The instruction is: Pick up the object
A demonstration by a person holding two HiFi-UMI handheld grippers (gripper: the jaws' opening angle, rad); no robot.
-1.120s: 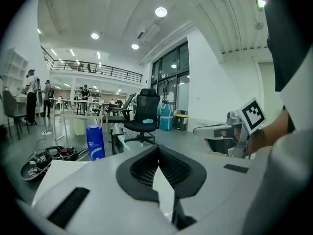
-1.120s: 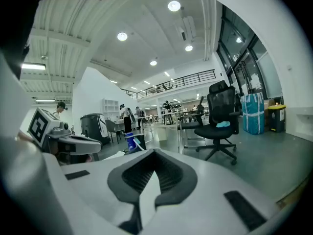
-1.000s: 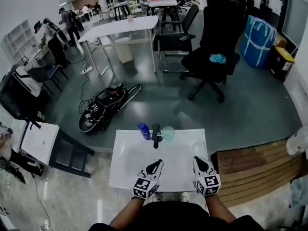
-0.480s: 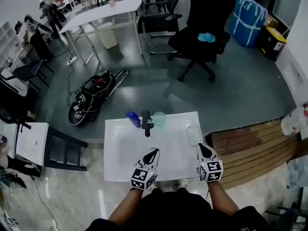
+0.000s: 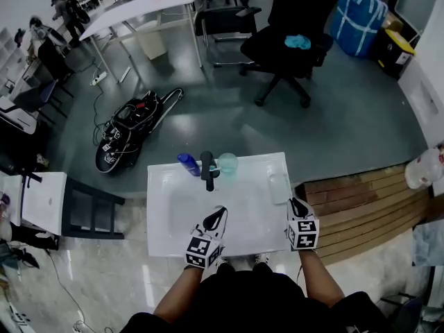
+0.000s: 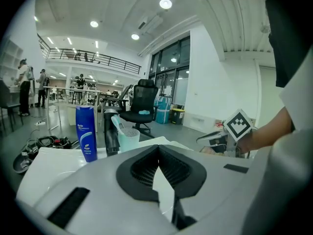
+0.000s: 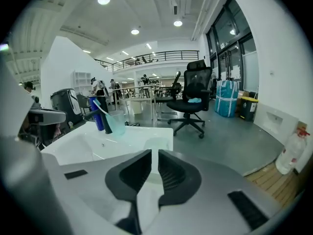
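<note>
White sink (image 5: pixel 164 245) holds a blue bottle (image 5: pixel 187 164), a black tap (image 5: pixel 207 170) and a pale green cup (image 5: pixel 227 163) with 1 toothbrush (image 6: pixel 116 125) in it, all close together on its back edge; I think the thing to pick up is 1 of these, well away from both tongs. The left gripper (image 5: pixel 218 215) has its tips pressed together and the right gripper (image 5: pixel 297 204) shows only a thin slit, nothing in either. Going in like that could knock the bottle or cup over, and grabbing 1 might bump its neighbour.
</note>
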